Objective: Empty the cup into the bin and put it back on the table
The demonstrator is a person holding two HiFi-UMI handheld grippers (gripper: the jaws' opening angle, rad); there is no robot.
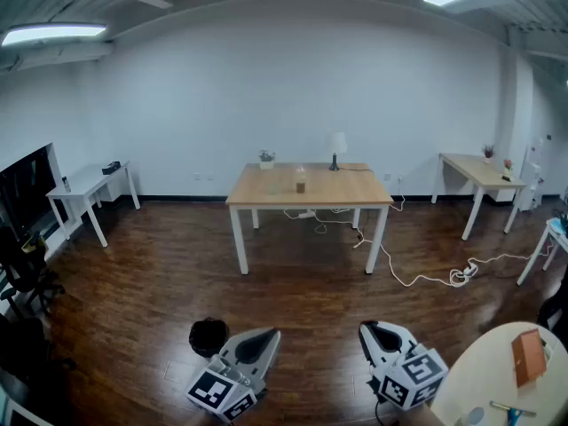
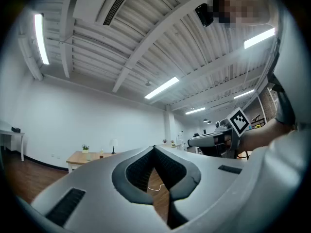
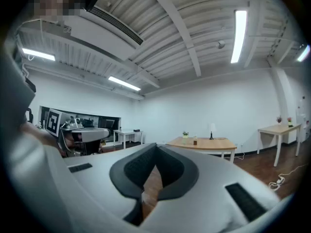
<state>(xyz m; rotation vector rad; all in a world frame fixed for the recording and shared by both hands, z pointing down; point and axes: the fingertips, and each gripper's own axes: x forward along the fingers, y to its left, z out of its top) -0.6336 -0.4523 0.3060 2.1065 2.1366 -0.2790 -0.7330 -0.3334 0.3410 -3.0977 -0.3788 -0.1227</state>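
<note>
Far across the room stands a wooden table point(image 1: 309, 191) with a small clear cup point(image 1: 301, 182) of brownish contents near its middle. The cup point(image 3: 195, 141) also shows small in the right gripper view. A black bin point(image 1: 208, 335) sits on the dark wood floor close by, just left of my left gripper point(image 1: 272, 335). My right gripper point(image 1: 366, 327) is held low beside it. Both point toward the table from a distance. In each gripper view the jaws meet at the tips with nothing between them, so left gripper point(image 2: 154, 147) and right gripper point(image 3: 156, 145) are shut and empty.
A potted plant point(image 1: 266, 158) and a lamp point(image 1: 337, 145) stand at the table's back edge. A white cable point(image 1: 426, 278) trails over the floor to its right. There is a white side table point(image 1: 89, 185) at left, another desk point(image 1: 479, 172) at right, and a round table point(image 1: 497, 375) with an orange book point(image 1: 529, 355) near right.
</note>
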